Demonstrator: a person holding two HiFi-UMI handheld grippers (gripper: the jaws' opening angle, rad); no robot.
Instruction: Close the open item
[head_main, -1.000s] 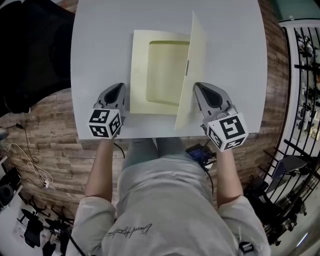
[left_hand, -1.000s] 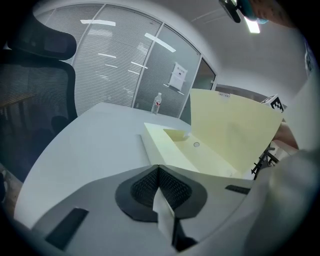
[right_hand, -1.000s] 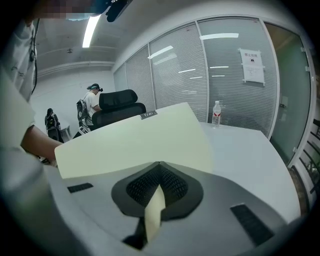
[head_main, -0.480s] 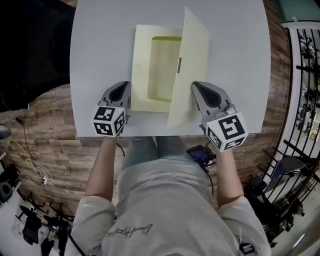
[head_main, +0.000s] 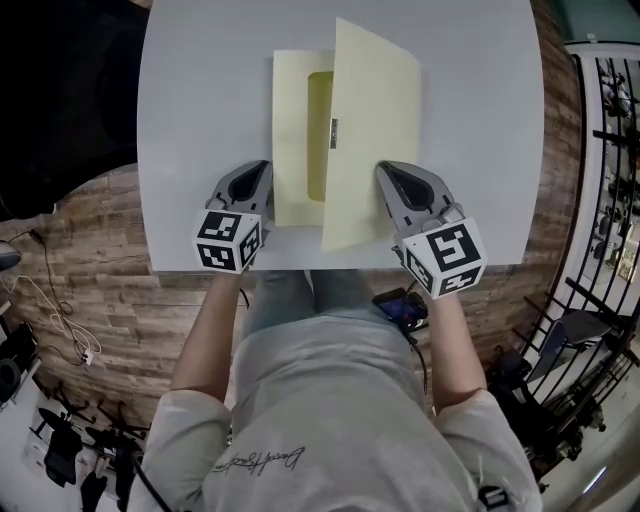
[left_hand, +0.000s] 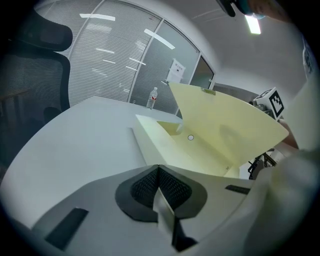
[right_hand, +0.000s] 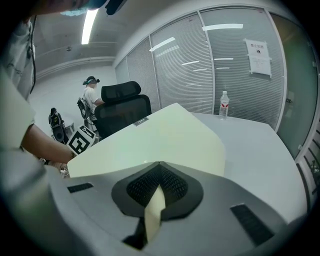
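The pale yellow box (head_main: 292, 140) lies flat in the middle of the white tabletop (head_main: 200, 100). Its lid (head_main: 372, 130) is hinged along the right side and tilts leftward over the base, only partly down, with a strip of the recess showing. The right gripper (head_main: 384, 170) has its fingers closed tip to tip against the lid's outer face near the front right corner, while the left gripper (head_main: 260, 170) — fingers likewise pressed together, gripping nothing — sits just beside the box's front left edge.
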